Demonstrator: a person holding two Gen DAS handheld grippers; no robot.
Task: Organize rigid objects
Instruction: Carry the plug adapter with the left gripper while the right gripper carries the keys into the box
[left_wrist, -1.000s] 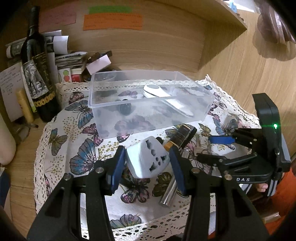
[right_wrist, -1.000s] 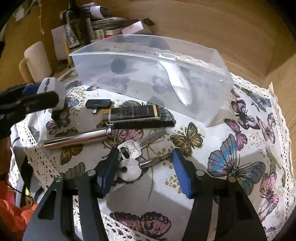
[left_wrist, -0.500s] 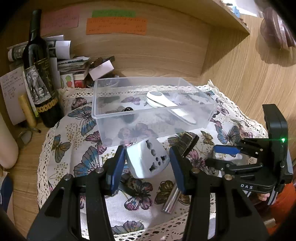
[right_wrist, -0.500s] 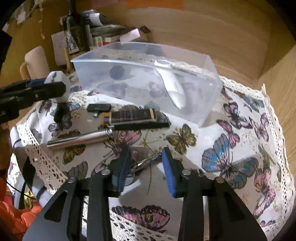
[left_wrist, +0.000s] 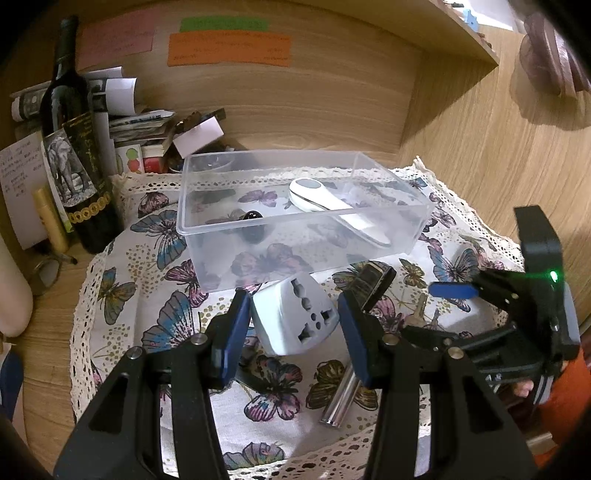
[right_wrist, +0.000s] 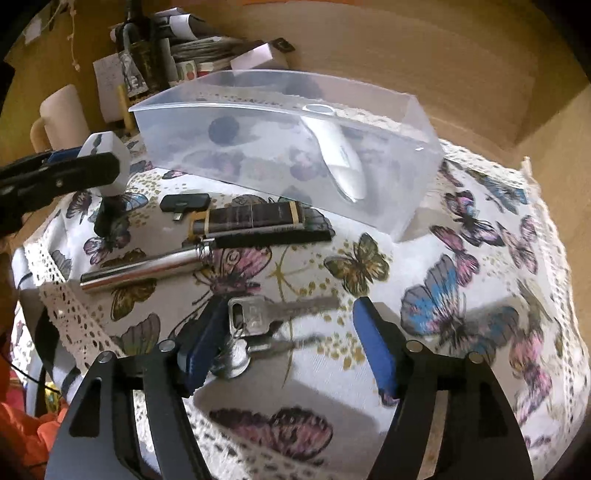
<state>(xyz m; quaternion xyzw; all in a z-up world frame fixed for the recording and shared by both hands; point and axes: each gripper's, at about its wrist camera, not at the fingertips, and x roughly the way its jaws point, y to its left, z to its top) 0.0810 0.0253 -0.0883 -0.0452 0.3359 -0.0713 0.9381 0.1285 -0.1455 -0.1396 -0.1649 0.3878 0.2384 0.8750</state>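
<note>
We carry the white travel adapter (left_wrist: 295, 317), clenched in the left gripper (left_wrist: 291, 328), toward the clear bin (left_wrist: 229, 254) at twelve o'clock, clearing its near wall, while the right gripper (right_wrist: 284, 343), jaws spread, straddles the keys (right_wrist: 255, 321).

A wooden back wall (left_wrist: 295, 99) carries paper notes (left_wrist: 229, 48) beneath a shelf (left_wrist: 461, 40). A wooden side wall (left_wrist: 498, 155) meets it. A butterfly tablecloth (left_wrist: 147, 295) covers the table.
</note>
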